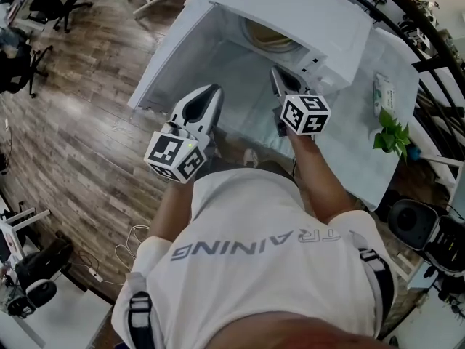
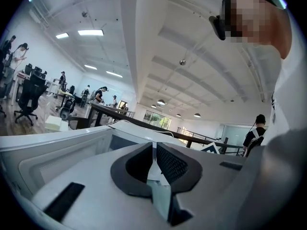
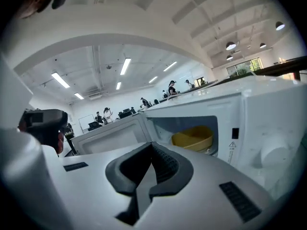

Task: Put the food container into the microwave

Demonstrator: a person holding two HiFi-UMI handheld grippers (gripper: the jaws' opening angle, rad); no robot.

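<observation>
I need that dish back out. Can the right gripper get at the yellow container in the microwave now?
Probably yes: the microwave door stands open and nothing blocks the way from the right gripper to the yellow container, though its jaws are shut and must open first.

White-covered table [image 1: 349, 144] on wood-plank floor [image 1: 80, 144]: open-doored white microwave [image 1: 305, 13] stands on it, small pale packet [image 1: 383, 93] lies right of that, leafy green plant [image 1: 392, 133] at the table's right edge.
</observation>
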